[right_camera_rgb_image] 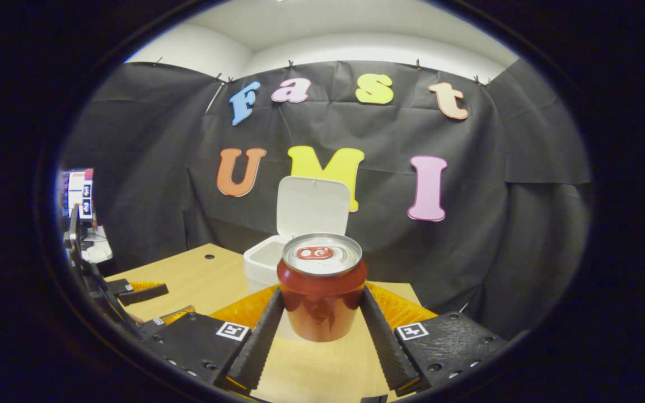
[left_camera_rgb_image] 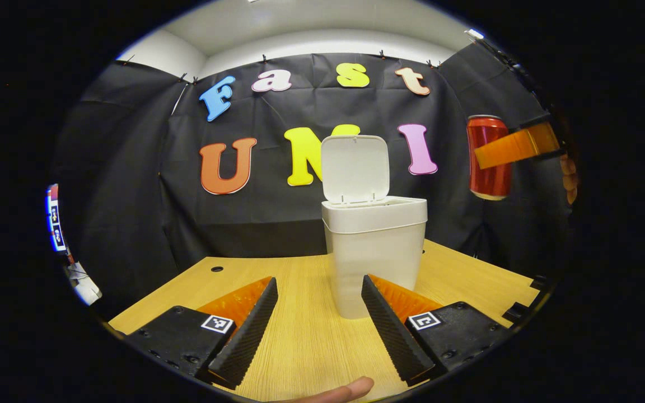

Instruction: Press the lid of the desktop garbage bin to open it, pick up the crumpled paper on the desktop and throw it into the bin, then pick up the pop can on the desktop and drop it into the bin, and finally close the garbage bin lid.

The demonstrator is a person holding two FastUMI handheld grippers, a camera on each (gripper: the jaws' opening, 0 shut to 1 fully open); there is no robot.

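Right gripper [right_camera_rgb_image: 321, 330]: jaws closed on the pop can [right_camera_rgb_image: 321, 294], held upright above the desk [right_camera_rgb_image: 188, 280].
Left gripper [left_camera_rgb_image: 318, 324]: jaws spread wide, nothing held.
Bin [left_camera_rgb_image: 375, 252]: lid [left_camera_rgb_image: 355, 168] raised.

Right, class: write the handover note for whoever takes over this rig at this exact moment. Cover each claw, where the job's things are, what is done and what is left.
Right claw: shut on the pop can, held upright in the air, short of the bin.
Left claw: open, nothing in it, low over the desk, pointing at the bin.
Garbage bin: stands on the desk, lid up and open.
Done: lid opened, can picked up. No crumpled paper lies on the desk parts in view, so it is probably in the bin already; check.
Left: carry the can over the opening, drop it in, close the lid.
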